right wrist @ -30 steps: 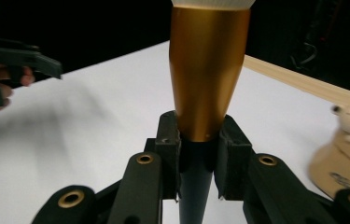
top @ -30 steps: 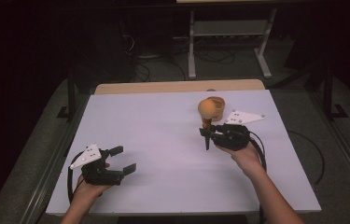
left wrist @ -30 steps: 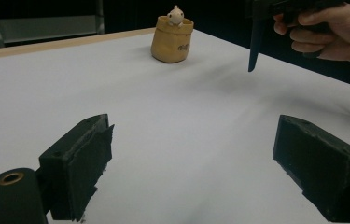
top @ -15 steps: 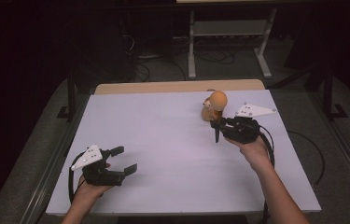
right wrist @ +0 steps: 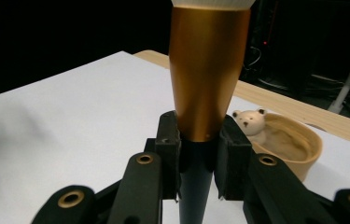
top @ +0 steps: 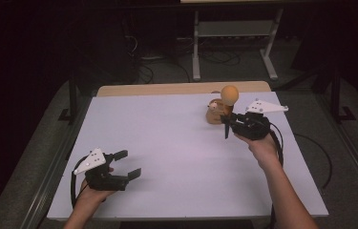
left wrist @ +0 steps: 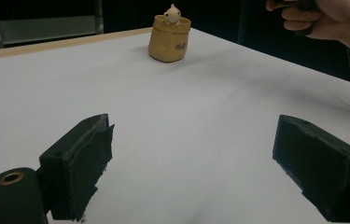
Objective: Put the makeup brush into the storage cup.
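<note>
A brush with a peach head [top: 229, 94], a gold ferrule [right wrist: 207, 70] and a thin black handle stands upright in my right gripper [top: 227, 120], which is shut on the handle just below the ferrule [right wrist: 198, 144]. Right behind it, at the table's far right, sits a tan holder [top: 212, 114] with a small white bear figure [right wrist: 249, 122] peeking over its rim [right wrist: 298, 154]. The brush is held in the air beside the holder, not inside it. My left gripper [top: 130, 163] rests open near the front left, its jaws wide apart over bare table [left wrist: 191, 154].
The white table top [top: 167, 143] has a wooden strip along its far edge. A metal stand and cables lie on the dark floor behind. In the left gripper view, the holder [left wrist: 169, 39] stands far off and the person's right hand [left wrist: 322, 18] is at the upper right.
My right gripper has carried the brush to the right and a little upward, from in front of the holder to its right side. The left gripper has stayed put.
</note>
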Motion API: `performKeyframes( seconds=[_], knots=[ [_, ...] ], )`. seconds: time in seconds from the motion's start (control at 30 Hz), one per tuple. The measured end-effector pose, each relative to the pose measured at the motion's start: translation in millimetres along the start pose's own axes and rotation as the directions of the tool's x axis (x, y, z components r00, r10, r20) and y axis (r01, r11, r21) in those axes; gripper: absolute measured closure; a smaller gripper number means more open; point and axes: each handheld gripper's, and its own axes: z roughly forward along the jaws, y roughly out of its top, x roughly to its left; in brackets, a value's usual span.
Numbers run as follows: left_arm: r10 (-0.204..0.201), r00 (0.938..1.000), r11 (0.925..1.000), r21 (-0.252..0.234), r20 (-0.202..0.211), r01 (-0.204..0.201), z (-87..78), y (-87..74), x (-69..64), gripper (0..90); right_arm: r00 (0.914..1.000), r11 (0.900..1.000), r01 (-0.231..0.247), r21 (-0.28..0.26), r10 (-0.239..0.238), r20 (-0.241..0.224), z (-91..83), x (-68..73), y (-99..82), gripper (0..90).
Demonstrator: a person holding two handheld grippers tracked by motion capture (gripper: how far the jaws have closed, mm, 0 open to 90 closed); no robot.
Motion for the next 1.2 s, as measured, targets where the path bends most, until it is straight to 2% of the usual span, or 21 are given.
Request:
performKeyframes(
  seconds=[0.53,0.83,0.97,1.0,1.2],
  knots=[
    [-0.007,1.0,0.9999,-0.01,0.004,0.007,1.0,-0.7,0.3,11.1,0.9945,0.9989,-0.034,-0.031,0.037,0.098,13.8,-18.0,9.3,72.9],
    [-0.023,0.9997,0.9997,-0.011,0.006,0.023,-0.1,-1.7,2.7,11.1,0.99,0.9988,-0.025,-0.042,0.03,0.138,20.2,-28.2,19.1,72.9],
    [-0.02,0.9997,0.9996,-0.018,0.011,0.02,1.0,-1.5,1.3,11.1,0.9866,0.9975,-0.027,-0.065,0.037,0.159,23.1,-34.1,23.9,72.9],
    [-0.009,0.9999,0.9999,-0.007,0.012,0.009,0.5,-1.5,1.9,11.1,0.9857,0.9975,-0.027,-0.066,0.038,0.164,23.9,-35.3,25.0,72.9],
    [-0.011,0.9998,0.9999,0.0,0.017,0.011,1.8,-2.1,1.7,11.1,0.9828,0.9968,-0.024,-0.076,0.037,0.181,29.6,-41.5,34.0,72.9]
  ],
)
